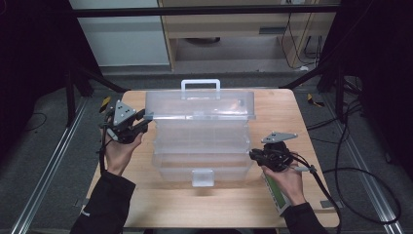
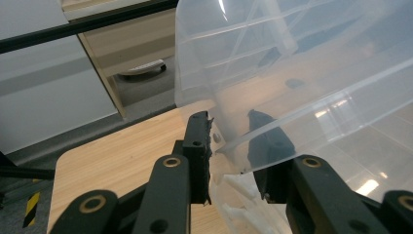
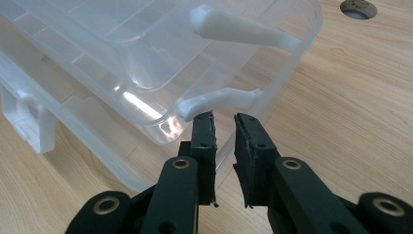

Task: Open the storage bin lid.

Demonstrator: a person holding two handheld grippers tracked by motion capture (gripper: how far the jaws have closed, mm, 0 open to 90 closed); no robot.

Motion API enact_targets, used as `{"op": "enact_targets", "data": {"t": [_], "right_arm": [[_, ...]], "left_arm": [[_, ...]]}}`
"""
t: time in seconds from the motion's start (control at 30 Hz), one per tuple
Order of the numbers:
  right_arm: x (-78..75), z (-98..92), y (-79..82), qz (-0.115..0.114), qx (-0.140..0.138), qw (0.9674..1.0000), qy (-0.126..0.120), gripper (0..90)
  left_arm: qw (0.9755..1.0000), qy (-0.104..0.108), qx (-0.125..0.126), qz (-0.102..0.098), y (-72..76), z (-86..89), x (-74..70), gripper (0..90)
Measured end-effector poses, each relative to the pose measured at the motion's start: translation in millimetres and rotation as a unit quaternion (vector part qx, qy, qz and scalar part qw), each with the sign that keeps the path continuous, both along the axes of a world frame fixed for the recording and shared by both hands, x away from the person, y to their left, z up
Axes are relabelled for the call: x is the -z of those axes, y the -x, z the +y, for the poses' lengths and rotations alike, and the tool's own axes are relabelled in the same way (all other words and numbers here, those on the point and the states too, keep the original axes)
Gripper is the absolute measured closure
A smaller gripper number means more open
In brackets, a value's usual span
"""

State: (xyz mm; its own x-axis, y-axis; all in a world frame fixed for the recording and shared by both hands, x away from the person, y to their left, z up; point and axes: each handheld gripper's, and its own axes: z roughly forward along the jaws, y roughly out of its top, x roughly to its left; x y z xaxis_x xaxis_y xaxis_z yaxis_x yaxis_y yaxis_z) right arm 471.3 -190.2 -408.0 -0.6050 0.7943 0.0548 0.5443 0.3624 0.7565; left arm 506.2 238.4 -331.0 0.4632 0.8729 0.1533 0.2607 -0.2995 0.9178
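A clear plastic tiered box [image 1: 199, 146] stands open on the wooden table [image 1: 195, 207], its trays stepped back. Its lid [image 1: 199, 103] with a white handle [image 1: 200, 84] is raised at the far side. My left gripper [image 1: 145, 118] is at the lid's left end. In the left gripper view the lid's corner [image 2: 292, 73] passes between the jaws of my left gripper [image 2: 229, 141], which are shut on it. My right gripper [image 1: 253, 155] rests at the box's right front corner. Its jaws [image 3: 225, 122] stand a narrow gap apart just below a white link arm [image 3: 219, 97], with nothing between them.
A white latch [image 1: 202, 177] sticks out at the box's near side. A green and white slab [image 1: 276, 195] lies under the right hand. Cables [image 1: 341, 170] trail off the table's right edge. A cabinet [image 1: 234, 29] and dark frame legs stand beyond the table.
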Motion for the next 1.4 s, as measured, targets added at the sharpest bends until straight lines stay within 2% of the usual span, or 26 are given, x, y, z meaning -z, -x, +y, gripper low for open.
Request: {"op": "enact_targets", "data": {"t": [0.4, 0.43, 0.47, 0.5, 0.53, 0.67, 0.97, 1.03, 1.4], "right_arm": [[-0.1, 0.8, 0.4, 0.000, 0.001, 1.0000, 0.000, 78.6], [-0.1, 0.8, 0.3, 0.000, 0.000, 1.0000, 0.000, 78.6], [-0.1, 0.8, 0.3, 0.000, 0.000, 1.0000, 0.000, 78.6], [-0.1, 0.6, 0.2, 0.001, 0.000, 1.0000, 0.000, 78.6], [-0.1, 0.8, 0.3, 0.000, 0.001, 1.0000, 0.000, 78.6], [-0.1, 0.6, 0.1, 0.001, 0.000, 1.0000, 0.000, 78.5], [0.0, 1.0, 0.2, 0.000, 0.001, 1.0000, 0.000, 78.4], [0.1, 1.1, 0.2, -0.001, 0.000, 1.0000, 0.000, 78.4], [0.5, 1.5, -0.1, 0.000, -0.003, 1.0000, -0.003, 78.1]], "left_arm": [[1.0000, -0.005, -0.006, 0.002, -8.8, -1.3, -5.2, 72.1], [0.9791, 0.190, -0.042, -0.058, -16.9, -29.3, 1.8, 72.1], [0.9791, 0.190, -0.042, -0.058, -16.9, -29.3, 1.8, 72.5], [0.9828, 0.172, -0.042, -0.053, -17.1, -26.6, 1.4, 72.7], [0.9804, 0.184, -0.044, -0.054, -18.9, -28.4, 1.1, 73.0], [0.9799, 0.187, -0.046, -0.054, -21.1, -29.4, 0.3, 73.9], [0.9804, 0.186, -0.044, -0.047, -26.3, -28.9, -2.8, 74.6], [0.9822, 0.178, -0.044, -0.043, -27.1, -27.7, -3.9, 74.7], [0.9820, 0.177, -0.052, -0.041, -37.6, -30.1, -8.2, 75.0]]}}
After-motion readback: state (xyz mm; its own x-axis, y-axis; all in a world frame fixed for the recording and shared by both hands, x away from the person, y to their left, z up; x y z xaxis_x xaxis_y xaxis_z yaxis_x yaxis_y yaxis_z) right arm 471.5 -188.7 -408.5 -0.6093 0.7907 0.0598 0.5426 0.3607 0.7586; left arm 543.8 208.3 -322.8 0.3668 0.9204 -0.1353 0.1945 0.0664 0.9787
